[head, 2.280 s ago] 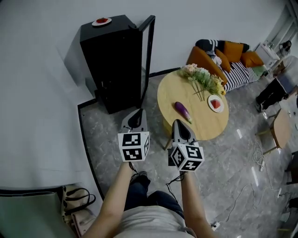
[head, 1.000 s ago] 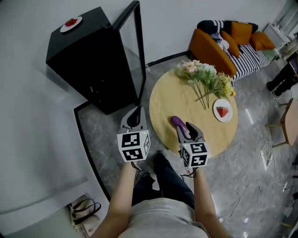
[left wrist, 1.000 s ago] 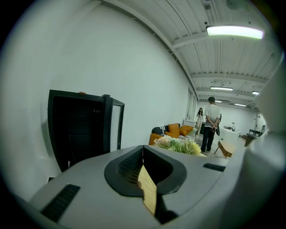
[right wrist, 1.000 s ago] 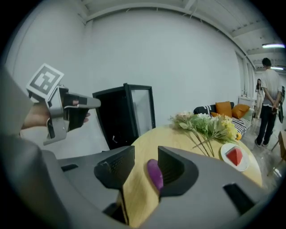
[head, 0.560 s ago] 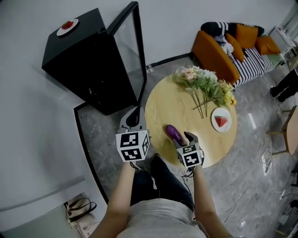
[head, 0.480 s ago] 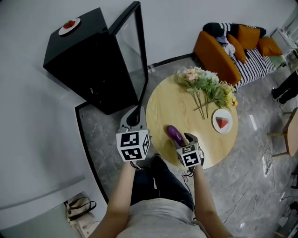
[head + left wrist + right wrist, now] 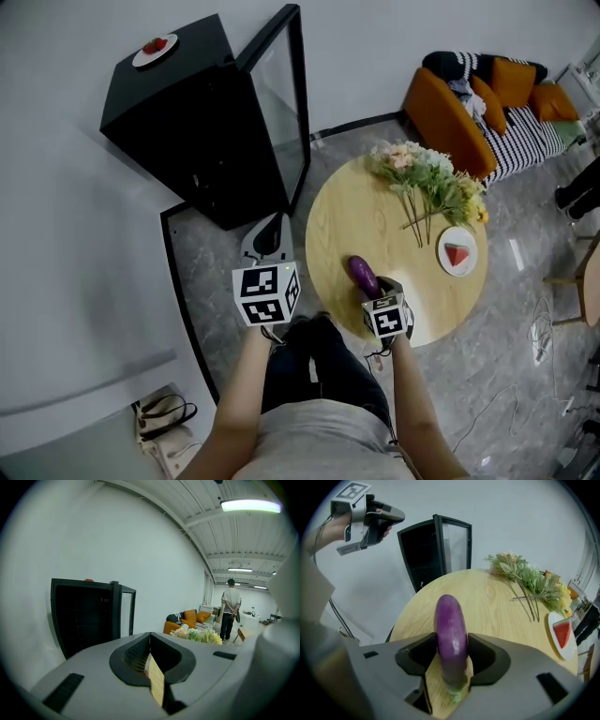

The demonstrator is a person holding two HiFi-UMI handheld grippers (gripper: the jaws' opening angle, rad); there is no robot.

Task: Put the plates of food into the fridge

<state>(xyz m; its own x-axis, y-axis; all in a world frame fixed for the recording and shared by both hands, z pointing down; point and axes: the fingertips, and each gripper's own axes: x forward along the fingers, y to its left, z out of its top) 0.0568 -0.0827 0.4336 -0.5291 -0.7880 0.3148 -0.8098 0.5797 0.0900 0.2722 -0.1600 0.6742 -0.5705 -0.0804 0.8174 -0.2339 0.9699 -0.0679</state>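
Note:
A purple eggplant (image 7: 363,276) (image 7: 451,634) lies on the round wooden table (image 7: 375,211). My right gripper (image 7: 373,285) (image 7: 451,651) is open, its jaws set wide on either side of the eggplant's near end. A white plate with a watermelon slice (image 7: 457,253) (image 7: 562,634) sits at the table's right edge. Another plate with red food (image 7: 155,49) rests on top of the black fridge (image 7: 187,122) (image 7: 82,616), whose glass door (image 7: 281,103) stands open. My left gripper (image 7: 272,234) (image 7: 150,634) is shut and empty, raised over the floor left of the table.
A bunch of flowers (image 7: 427,183) (image 7: 529,576) lies on the table's far side. An orange sofa with cushions (image 7: 487,94) stands behind. A person (image 7: 229,606) stands far off. A bag (image 7: 159,412) sits by the wall at lower left.
My right gripper has come forward onto the table, and its jaws now stand around the eggplant. The left gripper has kept its place in the view.

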